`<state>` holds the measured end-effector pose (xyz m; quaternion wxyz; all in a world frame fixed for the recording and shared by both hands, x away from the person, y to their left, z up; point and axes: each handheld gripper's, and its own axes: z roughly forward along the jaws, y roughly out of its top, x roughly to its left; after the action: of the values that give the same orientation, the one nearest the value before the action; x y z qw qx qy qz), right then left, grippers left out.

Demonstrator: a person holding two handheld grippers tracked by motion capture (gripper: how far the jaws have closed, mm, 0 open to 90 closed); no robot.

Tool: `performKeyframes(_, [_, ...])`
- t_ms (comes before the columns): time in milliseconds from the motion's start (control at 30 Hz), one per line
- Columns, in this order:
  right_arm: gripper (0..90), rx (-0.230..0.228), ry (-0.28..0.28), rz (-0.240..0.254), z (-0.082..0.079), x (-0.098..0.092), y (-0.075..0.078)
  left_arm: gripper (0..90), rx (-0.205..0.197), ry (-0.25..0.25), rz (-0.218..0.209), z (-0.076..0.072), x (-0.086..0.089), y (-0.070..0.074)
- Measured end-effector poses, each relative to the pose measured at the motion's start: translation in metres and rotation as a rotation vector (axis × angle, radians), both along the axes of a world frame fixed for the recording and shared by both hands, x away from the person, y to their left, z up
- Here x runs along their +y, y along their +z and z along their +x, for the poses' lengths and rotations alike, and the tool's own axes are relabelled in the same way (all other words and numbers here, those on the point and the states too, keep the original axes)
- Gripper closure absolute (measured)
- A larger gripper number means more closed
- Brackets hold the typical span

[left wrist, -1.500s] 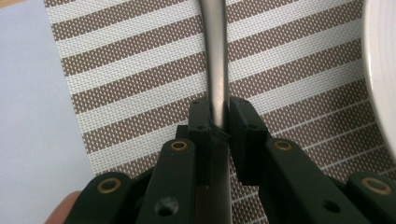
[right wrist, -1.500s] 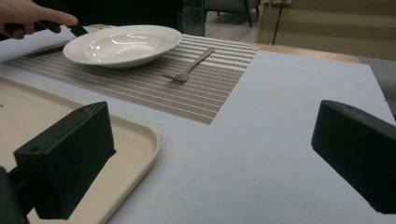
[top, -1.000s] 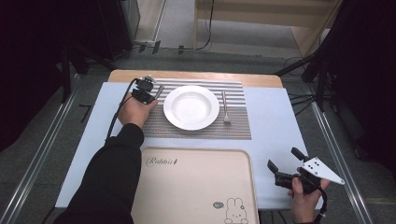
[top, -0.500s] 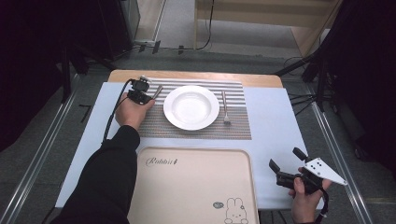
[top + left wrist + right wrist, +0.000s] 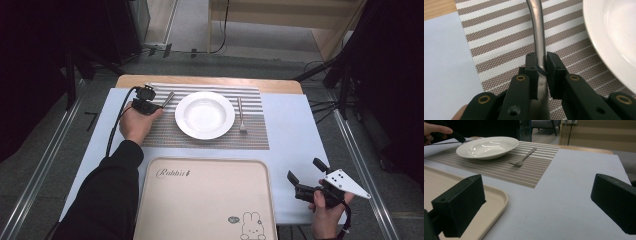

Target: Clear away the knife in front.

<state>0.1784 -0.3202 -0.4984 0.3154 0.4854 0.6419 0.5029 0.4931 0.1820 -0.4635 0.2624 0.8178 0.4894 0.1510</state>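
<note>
Steel utensil handle [image 5: 539, 37] clamped between the pads of the left gripper [image 5: 541, 65], seen in the left gripper view running away over the striped placemat [image 5: 499, 37], just left of the white plate [image 5: 614, 37]. Seen from the high view: left gripper [image 5: 148, 102] at the far left corner of the placemat [image 5: 205, 140], the utensil [image 5: 168, 98] angled toward the far side beside the plate [image 5: 204, 114]. Compared with the frame a second earlier: left gripper and hand shifted slightly leftward, away from the plate; grip unchanged, utensil carried along. Fork [image 5: 241, 115] lying flat on the placemat, just right of the plate, in the same spot as before. Right gripper [image 5: 306, 176] held at the near right of the table [image 5: 290, 130], jaws wide apart with nothing between them, unmoved since the earlier frame. Beige tray [image 5: 205, 200] at the near edge, position unchanged. In the right gripper view: tray corner [image 5: 496, 195] at left, fork [image 5: 522, 159] and plate [image 5: 487, 146] farther off.
</note>
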Motion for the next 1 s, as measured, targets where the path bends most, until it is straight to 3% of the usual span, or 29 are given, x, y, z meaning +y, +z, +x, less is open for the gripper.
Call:
performKeyframes(467, [0.0, 0.000, 0.000, 0.004, -0.001, 0.001, 0.000, 79.8, -0.034, -0.042, -0.065, -0.023, 0.000, 0.018])
performKeyframes(1000, [0.0, -0.005, 0.001, 0.005, -0.001, 0.001, 0.001, 79.8, -0.074, -0.110, -0.075, -0.055, -0.004, 0.032])
